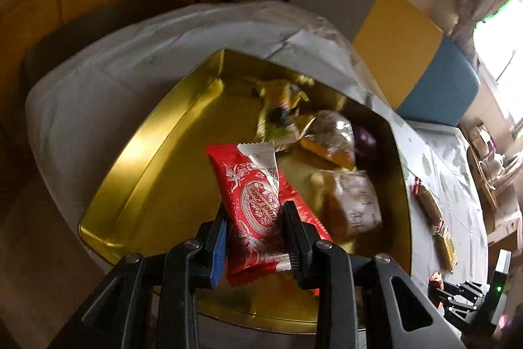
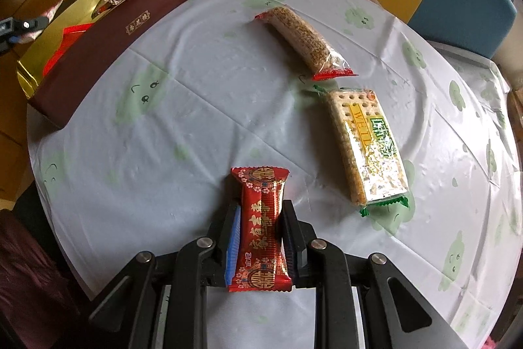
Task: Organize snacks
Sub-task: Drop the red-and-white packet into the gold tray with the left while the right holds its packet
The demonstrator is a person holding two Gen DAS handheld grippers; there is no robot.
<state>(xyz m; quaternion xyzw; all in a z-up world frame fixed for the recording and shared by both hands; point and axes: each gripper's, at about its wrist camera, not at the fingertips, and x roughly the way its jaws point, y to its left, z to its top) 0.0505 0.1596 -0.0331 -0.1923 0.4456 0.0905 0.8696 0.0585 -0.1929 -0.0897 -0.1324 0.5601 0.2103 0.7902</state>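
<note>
Left wrist view shows the left tool (image 1: 255, 237) pinching a red snack pack (image 1: 258, 211) right above the gold tin (image 1: 147, 159). I think the next move is to let go so it drops in. Other wrapped snacks (image 1: 330, 139) already lie inside. Over on the tabletop (image 2: 196, 126), the right tool (image 2: 260, 237) squeezes a red candy bar (image 2: 261, 224).

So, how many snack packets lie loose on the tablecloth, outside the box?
2: a sesame bar packet farther away, and a cracker packet nearer, at right. The box wall may hide more.
</note>
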